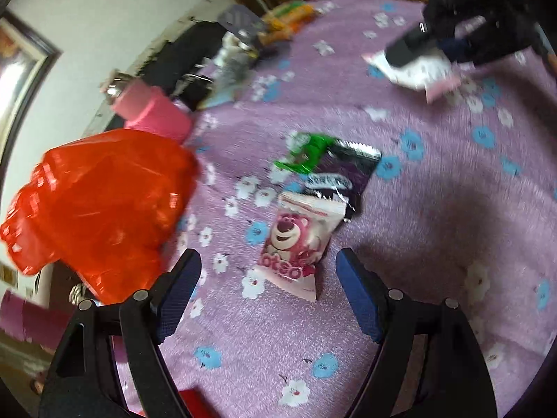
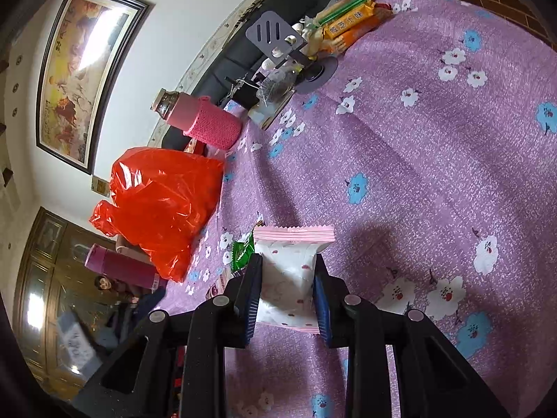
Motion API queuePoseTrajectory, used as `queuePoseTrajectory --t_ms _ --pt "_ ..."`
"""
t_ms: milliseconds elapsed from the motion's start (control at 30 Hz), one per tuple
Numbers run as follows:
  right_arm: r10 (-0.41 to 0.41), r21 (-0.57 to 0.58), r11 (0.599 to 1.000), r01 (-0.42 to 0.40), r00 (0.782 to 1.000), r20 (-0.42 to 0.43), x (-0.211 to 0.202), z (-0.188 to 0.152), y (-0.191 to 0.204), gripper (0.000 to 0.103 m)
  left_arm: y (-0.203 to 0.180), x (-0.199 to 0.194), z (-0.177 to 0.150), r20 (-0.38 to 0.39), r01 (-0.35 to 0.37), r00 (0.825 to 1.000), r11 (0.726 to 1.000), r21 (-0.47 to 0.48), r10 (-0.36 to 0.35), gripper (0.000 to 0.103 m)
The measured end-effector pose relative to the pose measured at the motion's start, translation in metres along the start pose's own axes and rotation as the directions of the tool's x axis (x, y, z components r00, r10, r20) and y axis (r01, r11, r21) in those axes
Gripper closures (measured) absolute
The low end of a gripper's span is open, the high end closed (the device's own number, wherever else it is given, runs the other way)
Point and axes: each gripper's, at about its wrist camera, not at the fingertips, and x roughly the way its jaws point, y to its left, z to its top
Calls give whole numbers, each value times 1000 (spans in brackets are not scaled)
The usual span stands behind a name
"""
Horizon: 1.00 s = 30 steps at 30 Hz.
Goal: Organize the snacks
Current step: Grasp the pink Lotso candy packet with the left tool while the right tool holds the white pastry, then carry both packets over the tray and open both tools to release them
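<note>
In the left wrist view a pink bear snack packet (image 1: 296,244) lies on the purple flowered tablecloth (image 1: 435,209). It sits just ahead of my left gripper (image 1: 268,256), whose jaws stand wide open and touch nothing. Behind the bear packet lie a dark purple packet (image 1: 344,174) and a green packet (image 1: 306,151). My right gripper (image 2: 288,258) is shut on a white and pink packet (image 2: 289,271), held above the cloth. That gripper (image 1: 428,55) and its packet (image 1: 417,73) also show at the far right of the left wrist view.
A red plastic bag (image 2: 163,205) bulges at the table's left edge. Beside it stand a pink bottle in a knitted sleeve (image 2: 209,122) and a magenta flask (image 2: 122,264). Orange biscuit packs (image 2: 348,21) and a grey phone stand (image 2: 271,31) are at the far end. A person (image 2: 104,284) sits beyond the table.
</note>
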Motion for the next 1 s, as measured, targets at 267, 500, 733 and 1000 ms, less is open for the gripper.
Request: queuePoseTrajectory --t_ms 267,500,733,1000 --pt "17 25 1000 -16 1000 -18 3 -1 -3 73 13 26 7 -8 96 995 995 -30 -96 22" --pt "21 31 999 -20 999 -26 5 -1 -3 73 24 32 5 23 173 985 978 -118 -172 24" --pt "-47 -21 999 46 997 -66 16 -4 3 71 12 23 2 32 205 979 965 -166 -203 64" --pt "-284 -302 917 261 958 -36 42 -25 40 49 9 18 -2 10 202 979 950 -239 -206 69"
